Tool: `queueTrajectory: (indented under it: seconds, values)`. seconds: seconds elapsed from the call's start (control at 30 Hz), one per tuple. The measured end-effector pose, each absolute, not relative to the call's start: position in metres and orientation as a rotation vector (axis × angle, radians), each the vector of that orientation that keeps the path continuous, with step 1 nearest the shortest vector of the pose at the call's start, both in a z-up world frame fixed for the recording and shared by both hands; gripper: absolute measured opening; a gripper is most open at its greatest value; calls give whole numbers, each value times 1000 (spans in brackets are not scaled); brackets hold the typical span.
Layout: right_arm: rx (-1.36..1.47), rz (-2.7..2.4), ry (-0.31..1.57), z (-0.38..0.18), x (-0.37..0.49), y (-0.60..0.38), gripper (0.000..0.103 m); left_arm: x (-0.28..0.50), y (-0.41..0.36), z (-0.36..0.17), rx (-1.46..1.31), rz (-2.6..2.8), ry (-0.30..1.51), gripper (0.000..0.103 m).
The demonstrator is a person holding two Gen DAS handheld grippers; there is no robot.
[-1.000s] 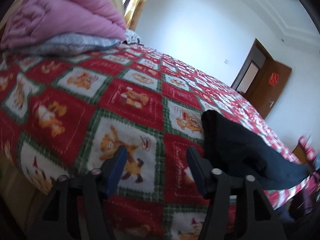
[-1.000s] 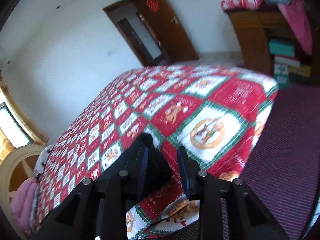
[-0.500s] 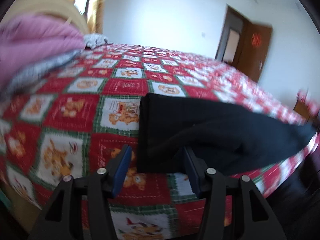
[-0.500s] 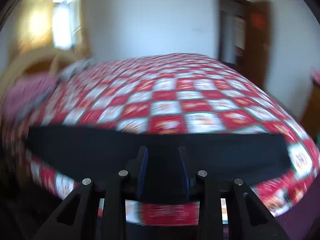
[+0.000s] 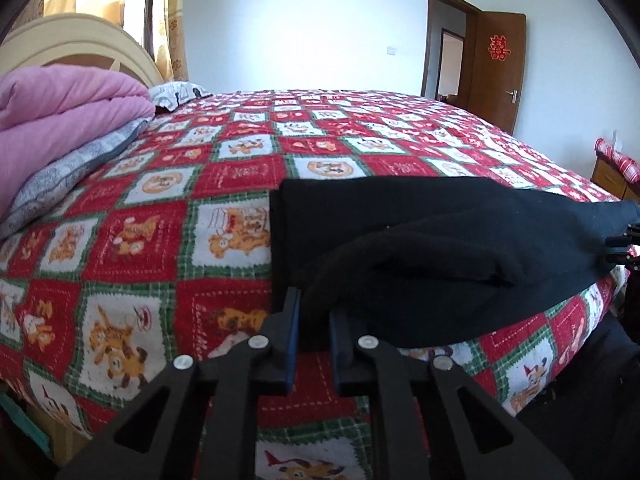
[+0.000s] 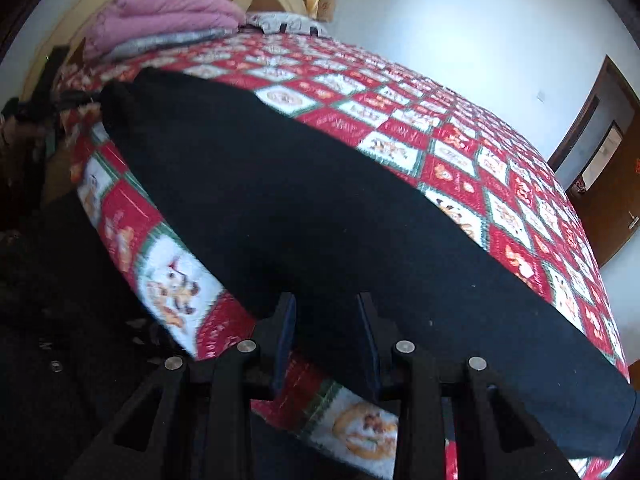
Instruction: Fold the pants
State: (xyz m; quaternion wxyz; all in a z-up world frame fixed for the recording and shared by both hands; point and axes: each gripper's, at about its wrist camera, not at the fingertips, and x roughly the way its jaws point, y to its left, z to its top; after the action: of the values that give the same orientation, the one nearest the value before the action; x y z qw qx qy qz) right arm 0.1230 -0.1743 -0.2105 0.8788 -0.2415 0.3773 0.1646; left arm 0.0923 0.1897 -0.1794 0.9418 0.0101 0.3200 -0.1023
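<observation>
Black pants (image 5: 432,248) lie along the near edge of a bed with a red, green and white cartoon quilt (image 5: 224,184). In the left wrist view my left gripper (image 5: 314,312) is shut on a raised fold at the pants' near left corner. In the right wrist view the pants (image 6: 300,200) stretch flat across the quilt (image 6: 460,152). My right gripper (image 6: 326,320) holds their near edge between its fingers, jaws narrowly apart around the cloth.
A pink folded blanket (image 5: 60,112) on a grey one (image 5: 68,180) lies at the head of the bed by a cream headboard (image 5: 80,44). A brown door (image 5: 496,68) stands open in the far wall. Dark floor (image 6: 60,320) lies below the bed edge.
The left gripper has moved onto the pants' corner and closed on it. The right gripper has swung round along the bed edge, still holding the pants.
</observation>
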Motion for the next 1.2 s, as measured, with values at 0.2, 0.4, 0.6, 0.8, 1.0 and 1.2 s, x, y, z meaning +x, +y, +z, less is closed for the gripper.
queueTrajectory:
  seconds: [0.2,0.4,0.6,0.8,1.0,1.2]
  values:
    - [-572,377,808,-223,127,-164,32,95,194,-169,14,-209,628,13]
    - [-522,384,810,-226,129,-166,19,95,195,-172,3,-215,636,12]
    - [-440,418,811,-218,131,-172,18,94,198,-167,5,-196,620,12]
    - [-384,442,823,-215,131,-176,5,96,196,-162,59,-167,589,12]
    - [-389,440,829,-217,131,-176,3,100,202,-164,29,-179,586,12]
    - [-522,405,803,-225,127,-162,26,100,203,-169,18,-186,598,12]
